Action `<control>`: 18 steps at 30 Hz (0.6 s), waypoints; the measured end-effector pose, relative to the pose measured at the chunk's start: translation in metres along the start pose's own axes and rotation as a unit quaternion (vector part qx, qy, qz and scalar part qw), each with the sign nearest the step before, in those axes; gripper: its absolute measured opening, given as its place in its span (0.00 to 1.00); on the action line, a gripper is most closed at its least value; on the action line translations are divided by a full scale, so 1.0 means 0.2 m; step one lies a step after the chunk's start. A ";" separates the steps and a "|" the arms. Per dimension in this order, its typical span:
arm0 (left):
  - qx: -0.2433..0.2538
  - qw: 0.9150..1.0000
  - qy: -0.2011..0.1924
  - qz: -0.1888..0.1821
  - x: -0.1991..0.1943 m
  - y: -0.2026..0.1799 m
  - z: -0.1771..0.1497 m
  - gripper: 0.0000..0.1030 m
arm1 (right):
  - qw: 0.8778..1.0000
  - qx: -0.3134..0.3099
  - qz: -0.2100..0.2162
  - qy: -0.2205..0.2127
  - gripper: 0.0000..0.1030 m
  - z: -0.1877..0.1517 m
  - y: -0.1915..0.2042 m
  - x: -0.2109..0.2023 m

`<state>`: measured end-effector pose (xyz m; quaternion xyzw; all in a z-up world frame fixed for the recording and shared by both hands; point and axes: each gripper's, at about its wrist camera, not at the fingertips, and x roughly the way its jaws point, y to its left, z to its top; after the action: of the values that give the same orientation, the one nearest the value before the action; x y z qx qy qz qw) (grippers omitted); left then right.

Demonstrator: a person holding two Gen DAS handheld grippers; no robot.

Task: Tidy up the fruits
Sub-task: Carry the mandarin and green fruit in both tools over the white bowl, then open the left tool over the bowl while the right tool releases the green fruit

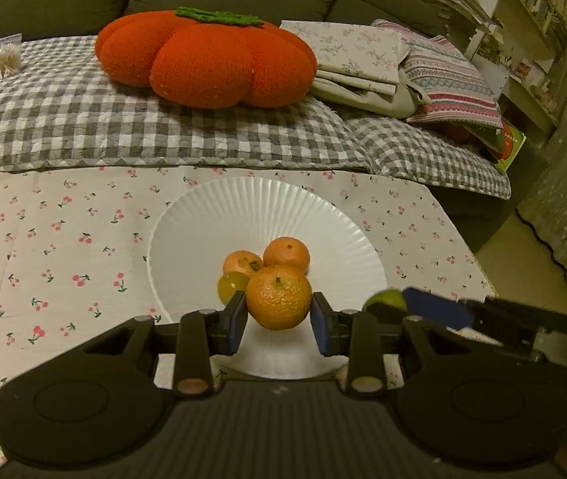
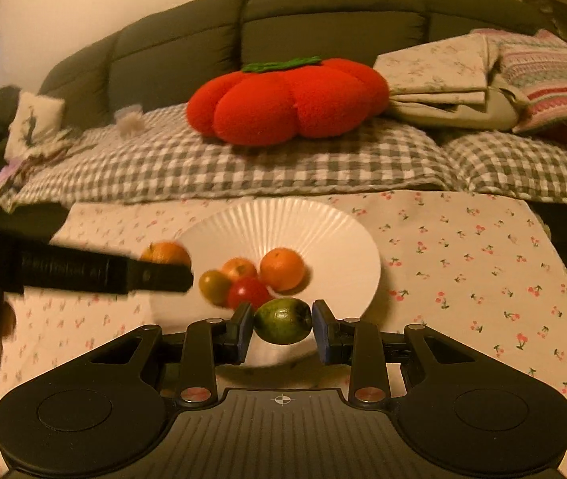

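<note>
My left gripper [image 1: 279, 311] pinches a round, pebbly-skinned orange mandarin with a small green stem [image 1: 278, 297] between its two blue-faced pads, holding it above the near part of a white fluted paper plate [image 1: 219, 215]. My right gripper [image 2: 282, 325] is clamped on a dark green, oval lime-like fruit [image 2: 282, 320], its pads pressing on the two ends, and it hangs over the near rim of the same plate. On the plate lie two smaller orange mandarins [image 2: 282, 269], a yellow-green round fruit [image 2: 213, 286] and, seen from the right wrist only, a shiny red round fruit [image 2: 248, 292], all clustered close together and touching one another. The plate sits on a white tablecloth printed with small red cherries [image 1: 56, 247]. Beyond the table edge, a grey-and-white checked quilt [image 1: 83, 119] covers the seat of a dark green sofa [image 2: 323, 12], and on the quilt rests a big red plush pumpkin-shaped cushion with a green felt stalk [image 1: 203, 56]. To its right is a stack of folded floral and striped linens [image 1: 383, 64].
</note>
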<state>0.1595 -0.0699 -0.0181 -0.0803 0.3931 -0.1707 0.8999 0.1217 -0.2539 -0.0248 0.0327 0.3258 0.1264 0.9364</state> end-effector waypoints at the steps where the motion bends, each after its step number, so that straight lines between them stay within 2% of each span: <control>1: -0.001 1.000 0.002 0.000 0.01 0.00 0.00 0.31 | 1.000 -0.002 -0.001 -0.002 0.30 0.00 0.00 0.01; 10: -0.024 1.000 0.018 0.001 0.09 0.04 -0.03 0.31 | 1.000 -0.024 -0.006 0.000 0.30 0.01 0.02 0.09; 18: -0.053 0.998 0.023 0.006 0.13 0.11 -0.04 0.34 | 0.999 -0.040 -0.013 0.025 0.31 -0.02 0.00 0.19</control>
<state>0.1753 -0.0593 -0.0470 -0.1215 0.4229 -0.1462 0.8860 0.1487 -0.2431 -0.0506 -0.0125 0.3438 0.1279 0.9302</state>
